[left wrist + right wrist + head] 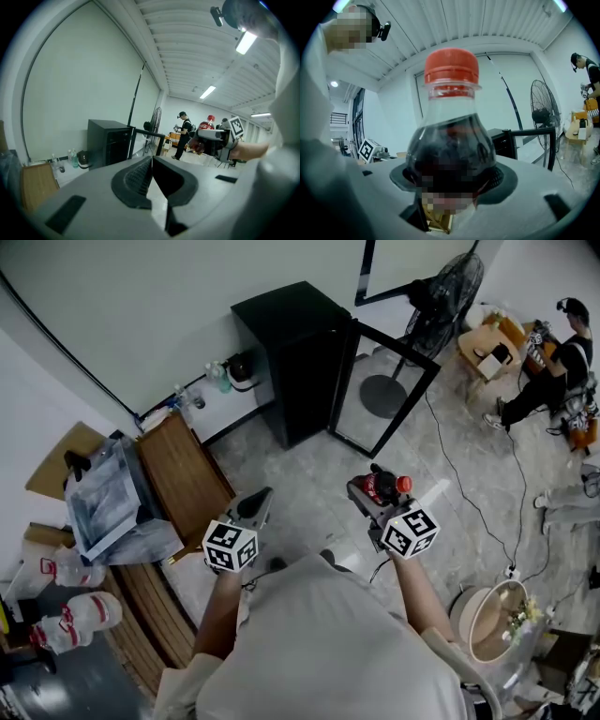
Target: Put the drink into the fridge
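Head view: right gripper (367, 493) at centre right, jaws wide and clamped on the drink (382, 486); fridge (292, 357) upper centre, door (386, 390) swung open, fan (448, 292) crowding just right of it

Left gripper view: left gripper (151, 176) closed up tight, nothing in it

Right gripper view: jaws grip the drink low on its body, so I'd say it could tip out or clip that door edge going in

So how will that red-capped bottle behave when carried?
The bottle looks nearly full of dark liquid, so probably fairly heavy. Its smooth round plastic may slip or twist in the right gripper, and would likely roll if laid down.
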Demonstrator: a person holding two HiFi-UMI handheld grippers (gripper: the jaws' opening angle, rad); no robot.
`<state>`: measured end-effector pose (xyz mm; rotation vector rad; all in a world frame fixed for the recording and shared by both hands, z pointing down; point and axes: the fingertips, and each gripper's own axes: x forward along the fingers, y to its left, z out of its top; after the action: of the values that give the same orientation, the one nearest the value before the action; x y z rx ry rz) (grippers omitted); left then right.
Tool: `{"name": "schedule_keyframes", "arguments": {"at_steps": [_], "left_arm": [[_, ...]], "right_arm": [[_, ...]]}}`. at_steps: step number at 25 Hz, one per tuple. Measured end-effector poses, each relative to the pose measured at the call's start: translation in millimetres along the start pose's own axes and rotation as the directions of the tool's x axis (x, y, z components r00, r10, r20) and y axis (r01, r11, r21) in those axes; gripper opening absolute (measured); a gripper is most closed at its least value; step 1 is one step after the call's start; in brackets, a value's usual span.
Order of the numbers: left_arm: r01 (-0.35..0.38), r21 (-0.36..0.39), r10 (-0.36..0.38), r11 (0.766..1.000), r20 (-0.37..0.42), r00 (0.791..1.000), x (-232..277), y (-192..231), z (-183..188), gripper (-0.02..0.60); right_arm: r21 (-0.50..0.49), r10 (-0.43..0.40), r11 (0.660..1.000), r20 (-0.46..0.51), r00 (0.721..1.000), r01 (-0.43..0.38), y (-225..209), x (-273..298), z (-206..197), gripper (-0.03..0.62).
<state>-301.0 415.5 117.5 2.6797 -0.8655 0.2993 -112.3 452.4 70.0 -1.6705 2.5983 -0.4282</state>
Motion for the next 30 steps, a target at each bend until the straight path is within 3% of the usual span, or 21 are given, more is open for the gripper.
{"name": "schedule_keyframes", "arguments": {"at_steps": [20, 30], "left_arm": [[-0.039, 0.001, 0.039, 0.999, -0.022, 0.999, 52, -67, -10, 0.009], [-0.028, -0.009, 0.028, 1.000, -0.051, 0.998, 83, -57, -8, 0.009]], "right_arm": [[-0.013, 0.031, 0.999, -0.030, 0.999, -0.032, -71, -52, -5, 0.304], [0.021, 0.019, 1.000, -0.038, 0.999, -0.018, -100, -36, -8, 0.302]]}}
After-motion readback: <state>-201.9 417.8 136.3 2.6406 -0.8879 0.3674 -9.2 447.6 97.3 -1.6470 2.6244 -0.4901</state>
